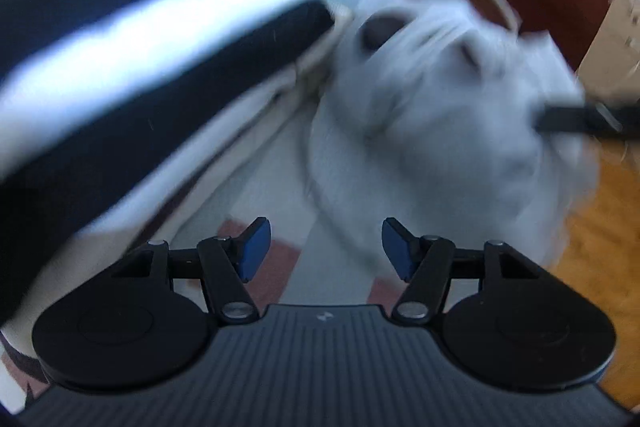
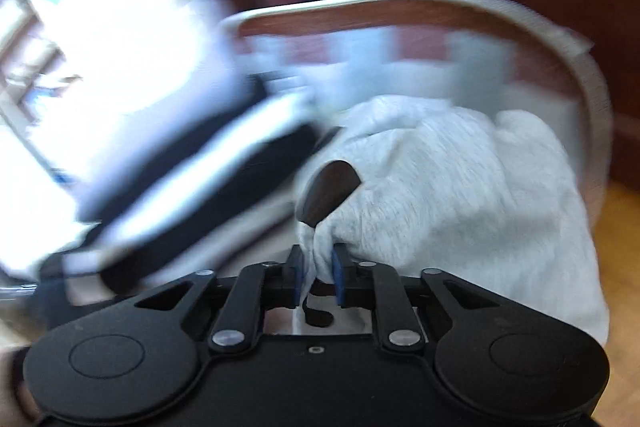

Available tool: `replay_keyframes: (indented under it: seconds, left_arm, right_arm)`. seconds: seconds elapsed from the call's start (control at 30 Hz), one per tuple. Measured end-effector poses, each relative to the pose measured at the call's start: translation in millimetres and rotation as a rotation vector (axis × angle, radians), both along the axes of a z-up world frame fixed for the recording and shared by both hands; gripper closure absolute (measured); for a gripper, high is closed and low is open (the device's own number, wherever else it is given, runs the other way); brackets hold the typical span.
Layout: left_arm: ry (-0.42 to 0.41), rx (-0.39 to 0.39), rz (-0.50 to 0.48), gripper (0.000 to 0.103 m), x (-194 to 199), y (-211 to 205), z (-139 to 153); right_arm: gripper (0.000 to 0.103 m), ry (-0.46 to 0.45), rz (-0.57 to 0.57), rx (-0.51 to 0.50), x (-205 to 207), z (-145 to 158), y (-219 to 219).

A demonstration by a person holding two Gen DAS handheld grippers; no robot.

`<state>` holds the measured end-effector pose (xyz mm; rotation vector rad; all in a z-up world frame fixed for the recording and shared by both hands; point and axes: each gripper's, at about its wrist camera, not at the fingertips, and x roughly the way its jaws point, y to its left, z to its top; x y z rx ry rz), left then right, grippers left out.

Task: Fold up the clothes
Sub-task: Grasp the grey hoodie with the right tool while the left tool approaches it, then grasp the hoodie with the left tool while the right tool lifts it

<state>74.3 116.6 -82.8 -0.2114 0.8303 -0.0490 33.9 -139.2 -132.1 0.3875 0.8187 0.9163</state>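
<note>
Fleece (image 2: 460, 187) is drooping, soft and light, bunching in the right gripper (image 2: 318, 277); left gripper (image 1: 326, 247) is gaping empty — grab a hem.

Home: wooden floor (image 1: 600, 227), rug (image 1: 280, 155).

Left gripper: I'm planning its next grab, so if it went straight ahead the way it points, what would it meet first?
Most likely the white garment, bunched ahead and slightly to its right. The left gripper is open with nothing between its fingers. Blur makes depth uncertain; the patterned surface below may come first.
</note>
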Motion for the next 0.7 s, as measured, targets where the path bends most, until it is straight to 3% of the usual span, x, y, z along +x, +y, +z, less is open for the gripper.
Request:
replay_keyframes:
  seconds: [0.03, 0.1, 0.13, 0.2, 0.27, 0.3, 0.33, 0.43, 0.67, 0.7]
  left_arm:
    - [-0.014, -0.027, 0.018, 0.041, -1, 4, 4]
    - [-0.022, -0.074, 0.065, 0.039, -3, 13, 6]
    - [-0.010, -0.104, 0.083, 0.039, -3, 16, 4]
    - [0.043, -0.177, 0.110, 0.039, -1, 22, -6]
    - [0.083, -0.229, 0.134, 0.039, 0, 25, -15]
    - [0.100, -0.251, 0.144, 0.039, 0, 26, -20]
    - [0.110, -0.265, 0.148, 0.039, 1, 26, -23]
    - [0.114, -0.254, 0.139, 0.038, 3, 20, -31]
    - [0.134, -0.296, 0.104, 0.038, 0, 17, -34]
    - [0.144, -0.320, 0.106, 0.038, 0, 19, -35]
  right_arm:
    - [0.101, 0.019, 0.059, 0.064, -11, 8, 1]
    - [0.101, -0.062, 0.055, -0.037, -30, 18, 5]
    - [0.096, -0.107, 0.049, -0.094, -40, 23, 6]
    - [0.093, -0.163, -0.048, -0.244, -41, 16, 5]
    - [0.068, -0.065, -0.154, -0.258, -24, 0, -9]
    - [0.044, -0.008, -0.210, -0.227, -15, -8, -19]
    - [0.032, 0.032, -0.247, -0.195, -5, -18, -26]
    - [0.027, 0.164, -0.293, -0.150, 27, -44, -36]
    - [0.025, 0.578, -0.322, 0.099, 61, -124, -26]
    - [0.043, 0.637, -0.325, 0.135, 66, -136, -24]
